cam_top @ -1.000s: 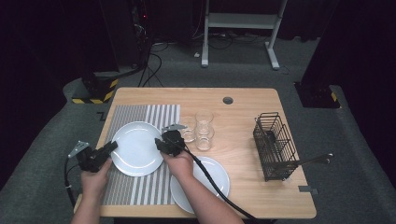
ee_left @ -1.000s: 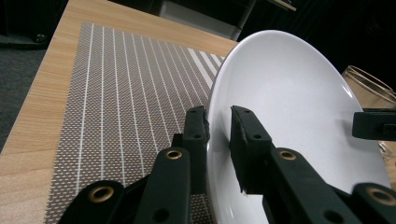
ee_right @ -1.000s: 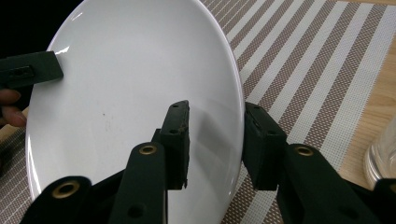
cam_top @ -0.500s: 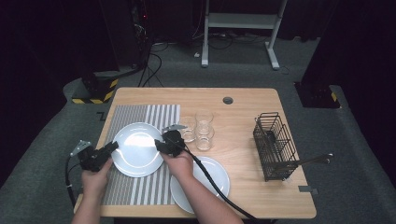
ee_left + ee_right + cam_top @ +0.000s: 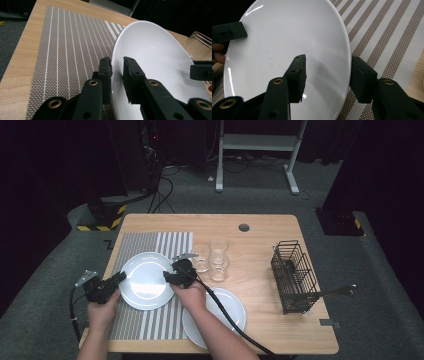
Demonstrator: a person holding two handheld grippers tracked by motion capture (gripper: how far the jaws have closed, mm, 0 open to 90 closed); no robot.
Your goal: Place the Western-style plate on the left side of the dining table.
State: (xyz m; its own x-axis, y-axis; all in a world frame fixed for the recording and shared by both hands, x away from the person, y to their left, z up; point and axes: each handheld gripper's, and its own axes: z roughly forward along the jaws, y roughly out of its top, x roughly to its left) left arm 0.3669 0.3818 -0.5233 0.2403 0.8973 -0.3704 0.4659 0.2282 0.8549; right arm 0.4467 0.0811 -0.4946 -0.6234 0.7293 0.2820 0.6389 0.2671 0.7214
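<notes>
A white plate [image 5: 145, 280] lies on the striped grey placemat [image 5: 150, 245] at the table's front left. My left gripper [image 5: 118, 278] is shut on the plate's left rim; in the left gripper view the rim [image 5: 155, 57] runs between its jaws [image 5: 117, 62]. My right gripper [image 5: 168, 277] is at the plate's right rim. Its jaws [image 5: 328, 60] have just been opening and stand apart, one over the plate [image 5: 287, 45], one outside the rim over the placemat [image 5: 387, 30], pressing on nothing.
A second white plate [image 5: 225, 312] lies under my right forearm at the front. Three clear glasses [image 5: 219, 267] stand mid-table beside the placemat. A black wire basket [image 5: 295, 275] stands at the right with a utensil handle [image 5: 330, 292] sticking out. The table [image 5: 260, 230] has a cable hole.
Both hands and the plate stay where they were. The right gripper's jaws look slightly wider around the plate's rim.
</notes>
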